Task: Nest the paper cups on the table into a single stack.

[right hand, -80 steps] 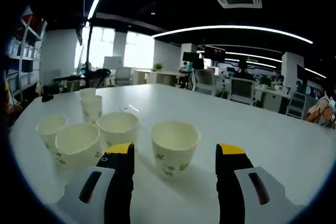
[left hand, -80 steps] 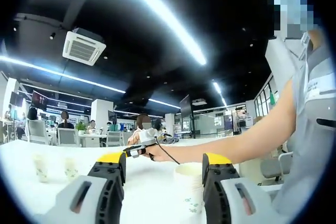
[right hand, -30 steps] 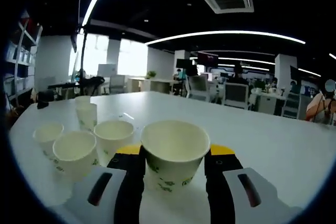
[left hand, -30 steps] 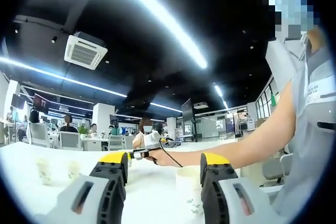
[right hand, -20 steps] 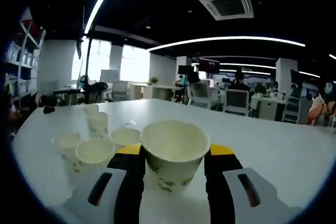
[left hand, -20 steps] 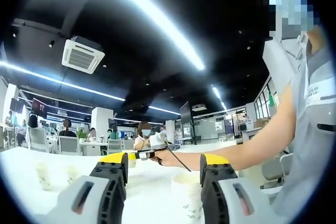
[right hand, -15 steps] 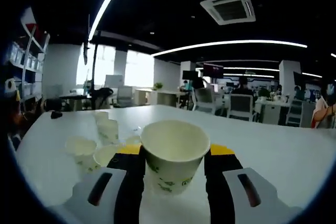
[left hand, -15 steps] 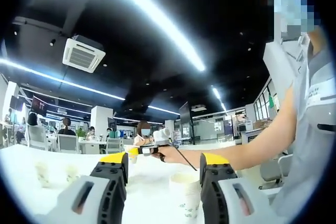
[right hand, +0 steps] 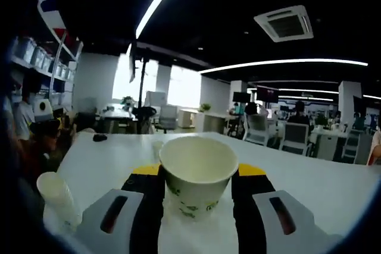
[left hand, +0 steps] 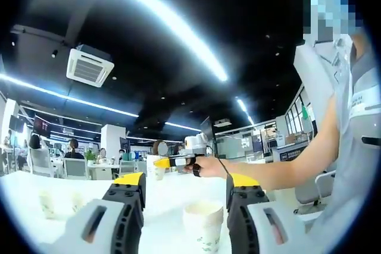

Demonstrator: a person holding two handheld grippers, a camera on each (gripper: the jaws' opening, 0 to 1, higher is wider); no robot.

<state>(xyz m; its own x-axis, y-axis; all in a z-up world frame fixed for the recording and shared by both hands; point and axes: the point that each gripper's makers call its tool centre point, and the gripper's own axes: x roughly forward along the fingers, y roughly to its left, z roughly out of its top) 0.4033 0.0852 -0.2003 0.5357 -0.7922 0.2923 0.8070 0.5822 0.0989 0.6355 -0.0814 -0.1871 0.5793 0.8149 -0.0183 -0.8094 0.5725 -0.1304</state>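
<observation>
Paper-thin walls make the first risk plain: clamped between the jaws of the right gripper [right hand: 197, 178], seen in the right gripper view, sits one paper cup [right hand: 198, 173], upright, mouth open, lifted off the white table [right hand: 309, 185]. Could buckle under too hard a squeeze, and then would likely refuse to nest; could slip or tilt under too light a one. Also likely to jam on a rim if brought down off-centre over the next cup.

Spread apart and holding nothing, the left gripper [left hand: 181, 203] looks along the table in the left gripper view, with a second cup [left hand: 203, 228] standing just ahead, partly between its jaws. Could be knocked over by a careless forward push. Further off to the left stand two small cups [left hand: 46, 203], blurred. Across that view reaches the person's hand [left hand: 205, 166], carrying the right gripper well above the tabletop.

Near the table's edge, low left in the right gripper view, stands another cup [right hand: 58, 196], easily swept off. Broad bare tabletop to the right gives ample room.
</observation>
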